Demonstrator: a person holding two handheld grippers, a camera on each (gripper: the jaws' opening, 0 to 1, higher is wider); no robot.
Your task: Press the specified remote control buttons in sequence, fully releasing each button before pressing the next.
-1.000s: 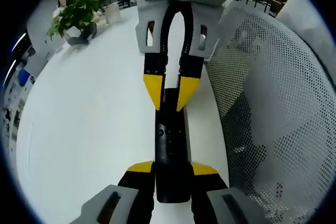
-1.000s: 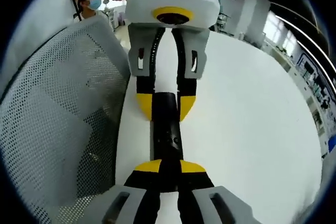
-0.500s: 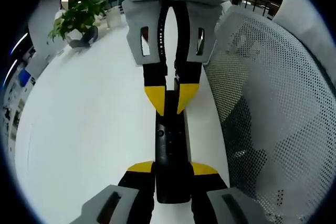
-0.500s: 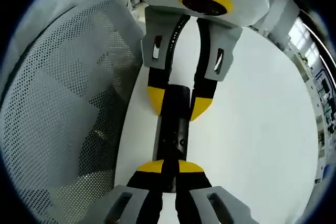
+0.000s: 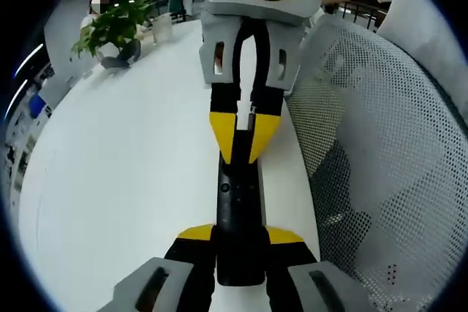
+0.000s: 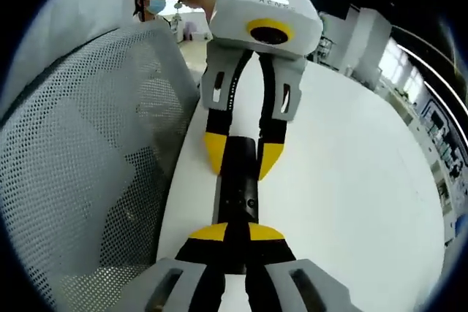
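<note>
Remote (image 5: 238,217) lying lengthwise on white desk (image 5: 124,180), near edge beside mesh chair (image 5: 387,144).

Left gripper (image 5: 238,235) fingers clenching near end, steadying it.

Right gripper (image 6: 232,233) at 12 o'clock, fingers clamping the opposite end, likely lining up press.

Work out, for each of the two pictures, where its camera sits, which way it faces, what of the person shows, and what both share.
Left gripper view: rides on the left gripper, looking along its jaws, which clamp the black remote over the white table; the right gripper faces it, a hand behind.
Right gripper view: rides on the right gripper, looking the opposite way along the remote at the left gripper; a hand and sleeve show above.
Shared: remote, table, mesh chair back, both grippers.
</note>
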